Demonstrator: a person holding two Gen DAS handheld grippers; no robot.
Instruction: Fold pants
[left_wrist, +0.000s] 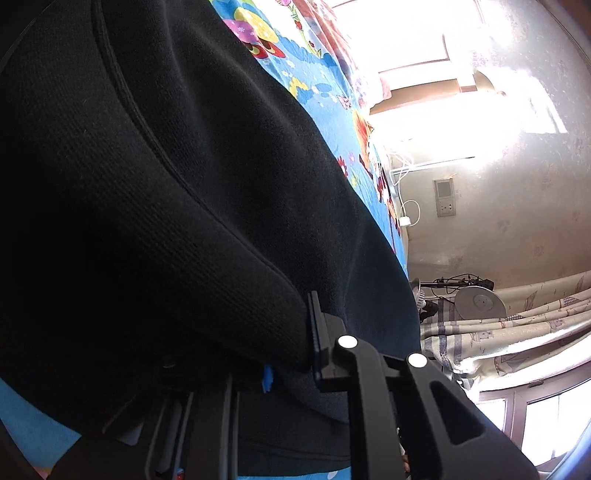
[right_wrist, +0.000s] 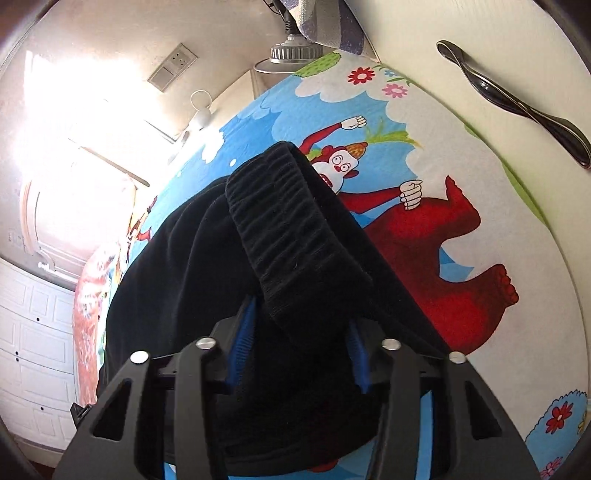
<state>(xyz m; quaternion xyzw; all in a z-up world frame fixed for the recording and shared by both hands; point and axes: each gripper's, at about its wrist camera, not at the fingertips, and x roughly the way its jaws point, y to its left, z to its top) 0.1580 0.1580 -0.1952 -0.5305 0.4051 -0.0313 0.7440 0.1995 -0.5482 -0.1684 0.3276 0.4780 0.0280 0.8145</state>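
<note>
Black knit pants fill most of the left wrist view, lying on a bright cartoon bedsheet. My left gripper is shut on a fold of this fabric; one black finger shows and the other is hidden under the cloth. In the right wrist view the pants lie bunched on the sheet, with the ribbed elastic waistband running back into my right gripper. Its blue pads sit against both sides of the thick waistband bundle.
A dark cupboard handle sits on a white door beside the bed. A wall socket, a lamp and a white cabinet surround it. A reddish quilt lies beyond the pants. Patterned curtains hang near a charger cable.
</note>
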